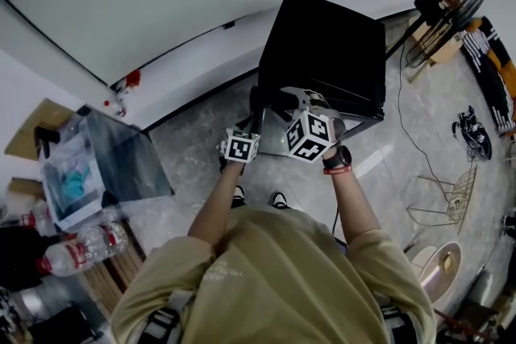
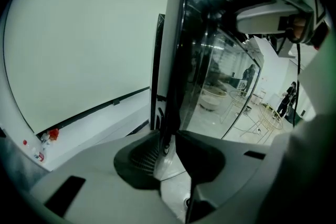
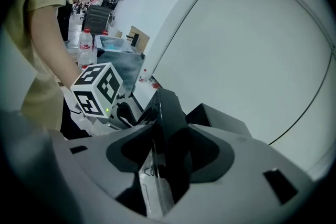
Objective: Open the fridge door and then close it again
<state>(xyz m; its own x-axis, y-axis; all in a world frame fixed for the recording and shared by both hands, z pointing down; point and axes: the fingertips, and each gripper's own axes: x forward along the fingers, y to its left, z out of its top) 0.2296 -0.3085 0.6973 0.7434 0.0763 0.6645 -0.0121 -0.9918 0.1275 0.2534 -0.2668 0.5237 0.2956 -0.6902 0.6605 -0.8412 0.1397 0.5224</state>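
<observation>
A black mini fridge (image 1: 322, 44) stands on the floor against the white wall. Its glass-fronted door (image 2: 210, 76) looks ajar, with a narrow gap to the cabinet (image 2: 158, 60) behind it. Both grippers hold the door's free edge side by side. My left gripper (image 2: 168, 147) is shut on the thin door edge (image 2: 169, 113), one pad on each face. My right gripper (image 3: 160, 157) is shut on the same door (image 3: 165, 113), a little further along. In the head view the left gripper (image 1: 251, 118) and right gripper (image 1: 284, 105) meet at the fridge's front left corner.
To the left sit a clear box on a glass-topped stand (image 1: 121, 161) and a water bottle (image 1: 81, 246). A floor fan (image 1: 451, 8), cables and a wire stool (image 1: 451, 193) stand on the right. The person's feet (image 1: 258, 196) are just before the fridge.
</observation>
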